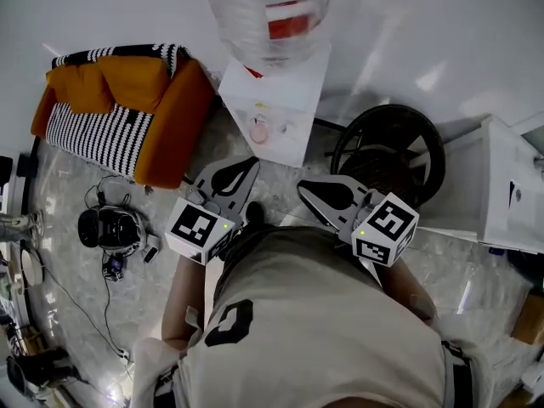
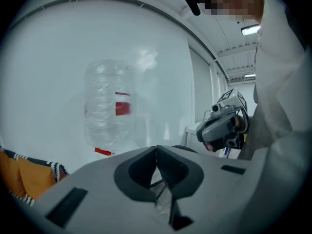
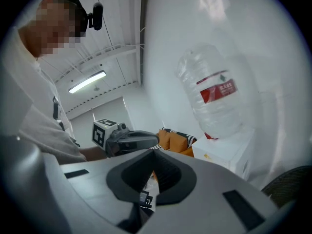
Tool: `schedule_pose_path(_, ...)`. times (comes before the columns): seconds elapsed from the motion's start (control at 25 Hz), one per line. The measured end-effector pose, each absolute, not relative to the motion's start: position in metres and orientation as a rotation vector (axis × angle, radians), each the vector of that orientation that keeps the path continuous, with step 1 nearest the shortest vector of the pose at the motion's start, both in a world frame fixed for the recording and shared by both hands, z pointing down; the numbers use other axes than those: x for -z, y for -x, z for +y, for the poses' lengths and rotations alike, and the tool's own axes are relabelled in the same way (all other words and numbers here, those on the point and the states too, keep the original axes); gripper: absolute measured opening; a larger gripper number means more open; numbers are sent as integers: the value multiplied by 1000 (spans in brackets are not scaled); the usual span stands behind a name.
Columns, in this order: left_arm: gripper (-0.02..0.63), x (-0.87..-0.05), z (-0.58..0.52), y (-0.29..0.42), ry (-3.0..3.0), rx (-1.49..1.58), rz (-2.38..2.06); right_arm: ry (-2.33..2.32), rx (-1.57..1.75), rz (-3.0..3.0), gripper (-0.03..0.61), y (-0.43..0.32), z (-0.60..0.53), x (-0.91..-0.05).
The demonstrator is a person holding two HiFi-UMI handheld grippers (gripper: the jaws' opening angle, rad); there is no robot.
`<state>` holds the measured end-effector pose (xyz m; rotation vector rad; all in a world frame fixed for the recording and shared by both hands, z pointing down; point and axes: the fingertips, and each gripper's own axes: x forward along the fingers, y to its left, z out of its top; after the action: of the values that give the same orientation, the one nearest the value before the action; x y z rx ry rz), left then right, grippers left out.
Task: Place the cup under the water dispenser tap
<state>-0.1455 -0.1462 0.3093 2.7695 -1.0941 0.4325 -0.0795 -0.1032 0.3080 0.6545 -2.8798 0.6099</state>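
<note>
water dispenser (image 1: 274,109) carrying its bottle (image 1: 268,15) on top | left gripper (image 2: 156,150) hovering near dispenser's front, jaws pressing together, holding nothing | right gripper (image 3: 150,151) hovering beside it, jaws clenching, holding nothing | cup: cannot tell where

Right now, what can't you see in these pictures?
- Cup: in no view at all.
- Tap: the head view looks down on the water dispenser from above, and its front is too small and blurred to show a tap.
- Water bottle: its top is cut off by the head view's upper edge.
- Dispenser base: hidden behind the left gripper in its own view.
</note>
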Motion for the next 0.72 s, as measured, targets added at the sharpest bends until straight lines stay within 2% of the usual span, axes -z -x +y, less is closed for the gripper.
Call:
schedule_pose_path(0.28, 57, -301, -122, 129, -2763, -449, -1107, -650, -624, -2913, 28, 65, -85, -311)
schedule_pose_path(0.44, 57, -288, -102, 121, -2809, -493, -1157, -841, -689, -2905, 28, 45, -104, -317)
schedule_pose_path(0.72, 57, -261, -67, 148, -2669, -236, -1254, -695, -716, -2973, 28, 63, -98, -301)
